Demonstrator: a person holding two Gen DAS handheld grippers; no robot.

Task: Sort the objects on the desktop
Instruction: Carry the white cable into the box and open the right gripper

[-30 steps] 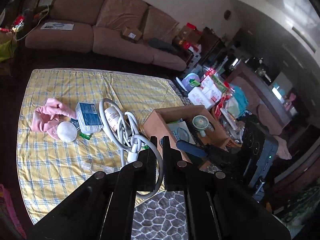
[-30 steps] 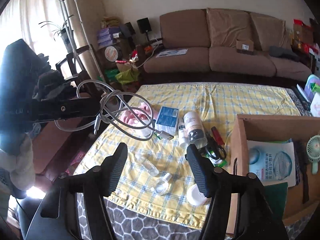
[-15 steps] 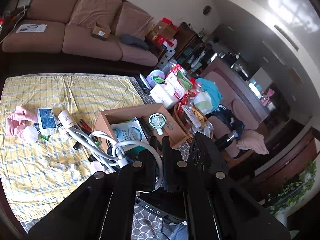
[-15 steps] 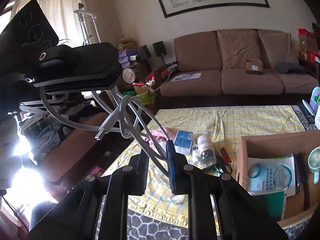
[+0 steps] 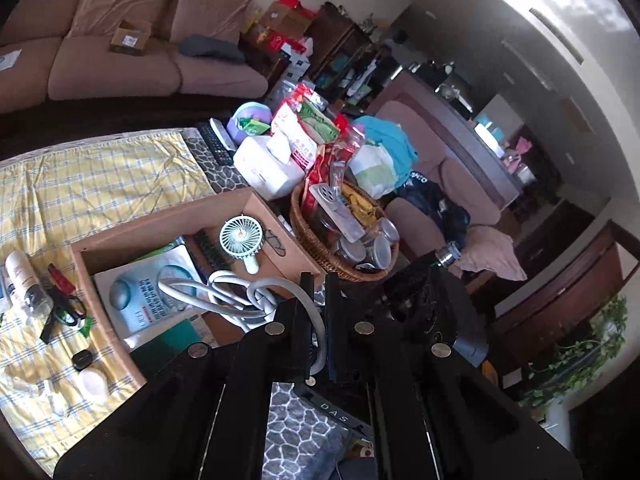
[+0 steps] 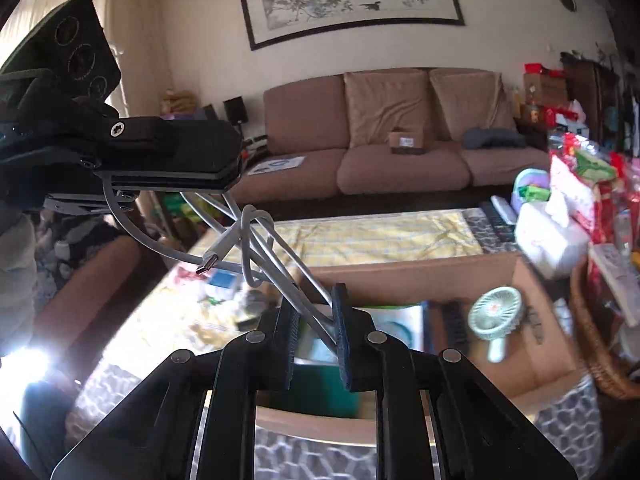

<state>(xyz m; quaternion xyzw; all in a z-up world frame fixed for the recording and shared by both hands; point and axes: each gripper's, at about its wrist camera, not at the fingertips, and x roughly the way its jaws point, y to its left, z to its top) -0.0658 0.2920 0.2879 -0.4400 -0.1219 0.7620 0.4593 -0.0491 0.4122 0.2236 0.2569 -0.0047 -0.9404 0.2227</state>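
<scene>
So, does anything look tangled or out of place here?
Yes. The white cable is knotted into loose loops, strung between the left gripper and the right gripper; its plug dangles free above the cardboard box.

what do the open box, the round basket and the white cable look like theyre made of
Box: brown cardboard, matte, with thin raw-edged walls. Basket: woven wicker or rattan, going by its ribbed brown weave. Cable: smooth white plastic or rubber sheath, slightly glossy, with a metal plug tip.

White cable (image 6: 256,248), tangled loops, hanging above open cardboard box (image 6: 532,292).
</scene>
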